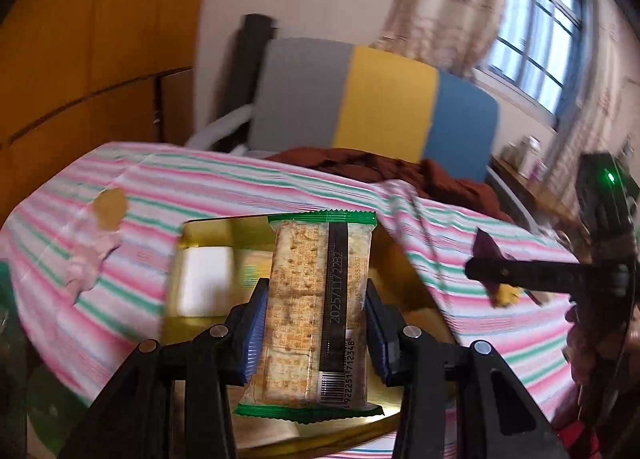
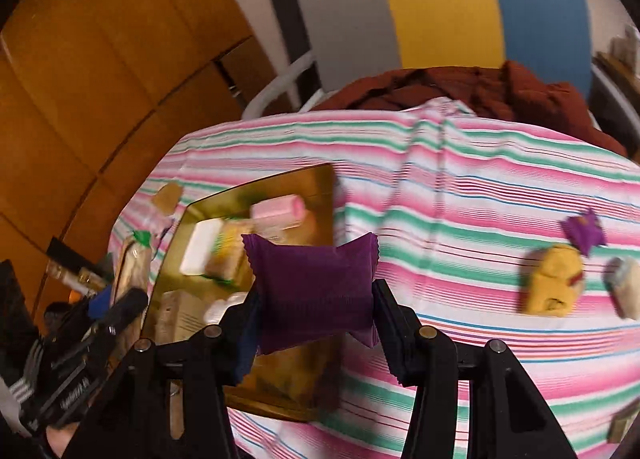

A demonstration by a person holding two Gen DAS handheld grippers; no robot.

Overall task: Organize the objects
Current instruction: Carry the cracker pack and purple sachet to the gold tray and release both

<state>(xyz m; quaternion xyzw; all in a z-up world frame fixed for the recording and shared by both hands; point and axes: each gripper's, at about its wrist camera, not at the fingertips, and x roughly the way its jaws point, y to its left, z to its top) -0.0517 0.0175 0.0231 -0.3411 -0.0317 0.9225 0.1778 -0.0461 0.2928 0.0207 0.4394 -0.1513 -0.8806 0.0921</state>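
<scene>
Left gripper (image 1: 316, 323): fingers clamping cracker packet (image 1: 316, 311), hanging over gold tray (image 1: 208, 231). Right gripper (image 2: 316, 323): fingers clamping purple packet (image 2: 314, 291), hanging at tray edge. Tray (image 2: 240, 195) resting on striped desk (image 2: 460, 187), already holding several snacks, pink one (image 2: 280, 211) included. Remaining on desk: yellow packet (image 2: 554, 285), small purple wrapper (image 2: 584, 233), pale packet (image 2: 626, 287). Judgement: sorting partly done; both held packets not yet deposited.

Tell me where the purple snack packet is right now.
In the right wrist view, the purple packet sits clamped in the right gripper, above the gold tray's near right edge.
</scene>
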